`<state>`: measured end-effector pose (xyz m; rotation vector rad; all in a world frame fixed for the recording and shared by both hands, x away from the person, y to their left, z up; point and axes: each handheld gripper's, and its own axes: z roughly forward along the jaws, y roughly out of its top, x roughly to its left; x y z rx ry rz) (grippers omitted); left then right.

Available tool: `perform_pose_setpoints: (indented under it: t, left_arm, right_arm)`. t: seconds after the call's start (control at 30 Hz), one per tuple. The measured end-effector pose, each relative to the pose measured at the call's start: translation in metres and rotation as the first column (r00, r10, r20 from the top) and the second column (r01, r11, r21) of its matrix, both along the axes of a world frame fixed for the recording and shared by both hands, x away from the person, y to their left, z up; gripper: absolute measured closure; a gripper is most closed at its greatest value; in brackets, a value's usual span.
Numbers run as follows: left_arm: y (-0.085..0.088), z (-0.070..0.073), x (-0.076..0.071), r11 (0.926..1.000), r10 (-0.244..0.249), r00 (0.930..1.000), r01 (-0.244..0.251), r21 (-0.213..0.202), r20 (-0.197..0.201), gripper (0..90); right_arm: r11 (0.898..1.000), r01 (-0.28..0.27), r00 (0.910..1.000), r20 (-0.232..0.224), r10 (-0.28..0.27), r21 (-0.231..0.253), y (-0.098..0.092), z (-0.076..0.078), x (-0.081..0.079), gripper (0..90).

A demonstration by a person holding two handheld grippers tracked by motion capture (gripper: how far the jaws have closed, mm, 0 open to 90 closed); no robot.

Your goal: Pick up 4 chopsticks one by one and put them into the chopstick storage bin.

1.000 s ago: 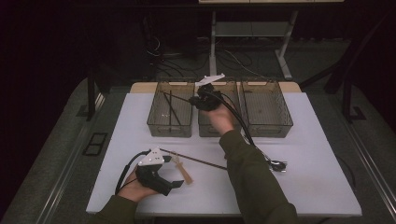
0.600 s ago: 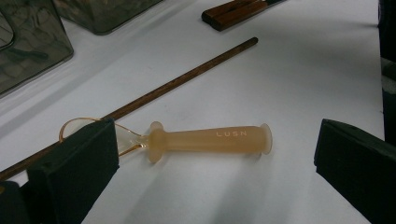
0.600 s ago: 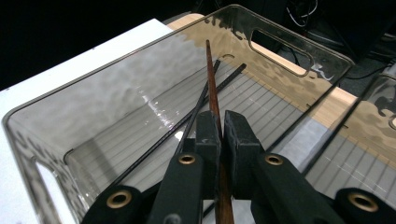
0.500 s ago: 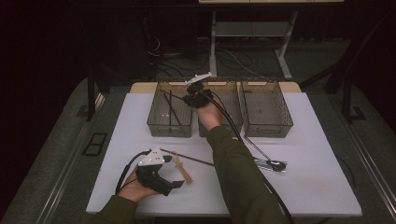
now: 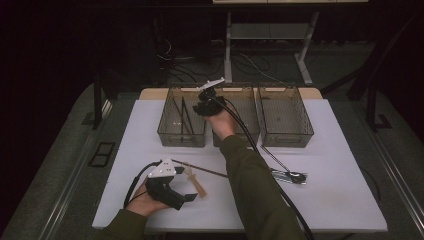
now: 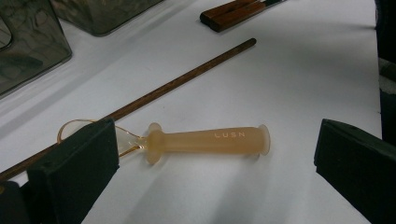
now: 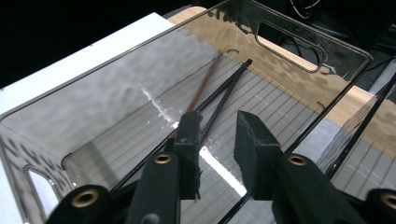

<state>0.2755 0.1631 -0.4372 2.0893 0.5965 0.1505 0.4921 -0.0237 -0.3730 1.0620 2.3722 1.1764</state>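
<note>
Jaws on my right gripper (image 7: 217,140) have just been opening, a narrow gap with nothing between them, poised over the left smoky clear plastic bin (image 5: 170,131) where the brown wooden chopstick (image 7: 200,95) lies among dark sticks, its long axis running away from the jaws toward the bin's far wall. My left gripper (image 6: 210,163) rests wide open on the white table (image 5: 345,200), the amber plastic spoon with its thick handle (image 6: 205,140) lying crosswise between the jaws, untouched. The other brown chopstick (image 6: 182,79) lies just beyond it, slanting, nearer my left hand.
</note>
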Motion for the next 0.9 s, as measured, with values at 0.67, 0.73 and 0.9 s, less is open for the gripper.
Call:
perform_pose_setpoints:
  t: [0.67, 0.73, 0.9]
  left_arm:
    - [0.003, 0.002, 0.002, 0.9993, 0.034, 0.9994, -0.034, -0.016, -0.002, 0.0]
    - [0.002, 0.001, 0.003, 0.9988, 0.044, 0.9990, -0.044, -0.019, -0.006, 0.0]
    - [0.003, 0.002, 0.005, 0.9982, 0.056, 0.9984, -0.056, 0.021, -0.001, 0.0]
  right_arm:
    - [0.988, -0.144, 0.9890, -0.023, 0.146, 0.058, -0.056, 0.010, -0.050, 27.5]
    - [0.987, -0.151, 0.9882, -0.015, 0.152, 0.059, -0.064, 0.011, -0.058, 25.2]
    - [0.982, -0.164, 0.9862, -0.012, 0.165, 0.092, -0.085, 0.012, -0.078, 22.9]
